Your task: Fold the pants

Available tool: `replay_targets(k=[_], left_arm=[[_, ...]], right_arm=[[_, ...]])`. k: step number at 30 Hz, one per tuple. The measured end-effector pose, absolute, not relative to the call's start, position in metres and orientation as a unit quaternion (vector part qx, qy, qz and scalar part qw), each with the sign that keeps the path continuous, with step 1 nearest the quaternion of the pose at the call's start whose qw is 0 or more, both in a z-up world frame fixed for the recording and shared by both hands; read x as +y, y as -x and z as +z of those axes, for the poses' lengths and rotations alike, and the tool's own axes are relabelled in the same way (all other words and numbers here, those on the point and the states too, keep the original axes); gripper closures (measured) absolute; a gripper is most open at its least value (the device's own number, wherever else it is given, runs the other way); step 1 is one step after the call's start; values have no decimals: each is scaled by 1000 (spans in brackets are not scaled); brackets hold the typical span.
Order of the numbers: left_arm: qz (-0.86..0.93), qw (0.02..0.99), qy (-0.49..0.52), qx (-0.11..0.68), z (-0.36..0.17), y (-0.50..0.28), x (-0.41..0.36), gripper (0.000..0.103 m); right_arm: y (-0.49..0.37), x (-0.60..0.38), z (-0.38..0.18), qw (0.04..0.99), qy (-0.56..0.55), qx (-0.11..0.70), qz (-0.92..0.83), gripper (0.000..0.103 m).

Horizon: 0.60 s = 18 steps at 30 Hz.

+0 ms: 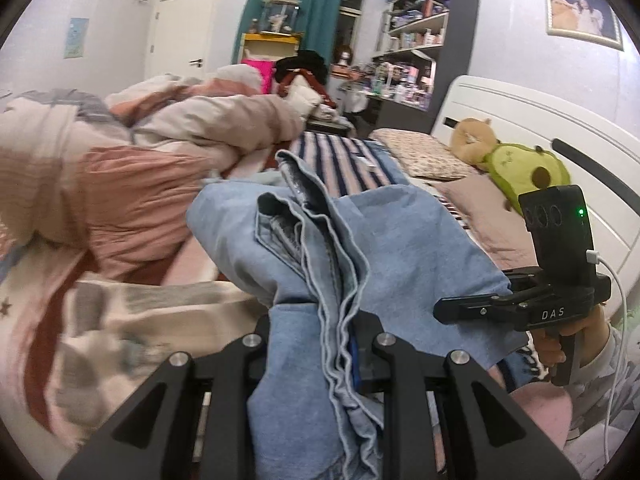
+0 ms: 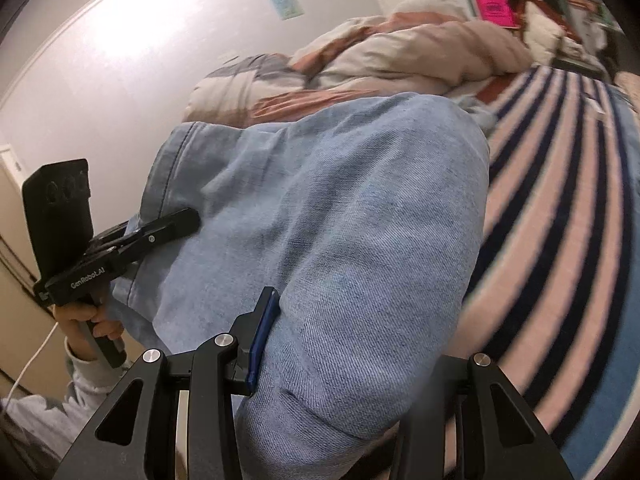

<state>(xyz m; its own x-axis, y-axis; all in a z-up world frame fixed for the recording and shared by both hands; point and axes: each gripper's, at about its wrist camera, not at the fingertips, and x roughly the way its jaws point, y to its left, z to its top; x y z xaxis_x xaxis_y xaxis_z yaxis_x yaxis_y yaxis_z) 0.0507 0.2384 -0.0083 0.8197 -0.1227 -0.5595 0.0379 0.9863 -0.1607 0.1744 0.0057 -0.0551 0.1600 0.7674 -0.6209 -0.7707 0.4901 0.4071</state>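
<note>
Light blue denim pants (image 1: 400, 248) hang bunched above the bed, held up between both grippers. In the left wrist view my left gripper (image 1: 316, 332) is shut on several stacked hemmed edges of the pants. Across the cloth, the right gripper (image 1: 444, 312) clamps another part of the pants, with a hand on its handle. In the right wrist view a thick rounded fold of the pants (image 2: 340, 220) fills the middle. My right gripper (image 2: 352, 360) is shut on it: a blue pad (image 2: 262, 336) presses the denim and the other finger is hidden. The left gripper (image 2: 180, 224) grips the seamed edge at left.
A rumpled pink and white quilt (image 1: 140, 152) is heaped on the far left of the bed. A striped sheet (image 2: 560, 200) lies under the pants. Plush toys (image 1: 512, 160) and pillows (image 1: 420, 152) lie by the white headboard (image 1: 540, 120), with a crowded shelf unit (image 1: 424, 32) behind.
</note>
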Motion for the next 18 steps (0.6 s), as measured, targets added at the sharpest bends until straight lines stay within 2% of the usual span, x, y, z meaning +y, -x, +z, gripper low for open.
replay_targets(k=[10, 18], left_arm=[[-9, 943, 79, 324, -12, -47, 319, 84], [-22, 924, 108, 366, -33, -69, 365, 84]], right_arm=[[-183, 98, -62, 724, 12, 425, 544, 68], [-189, 130, -76, 710, 18, 434, 554, 68]])
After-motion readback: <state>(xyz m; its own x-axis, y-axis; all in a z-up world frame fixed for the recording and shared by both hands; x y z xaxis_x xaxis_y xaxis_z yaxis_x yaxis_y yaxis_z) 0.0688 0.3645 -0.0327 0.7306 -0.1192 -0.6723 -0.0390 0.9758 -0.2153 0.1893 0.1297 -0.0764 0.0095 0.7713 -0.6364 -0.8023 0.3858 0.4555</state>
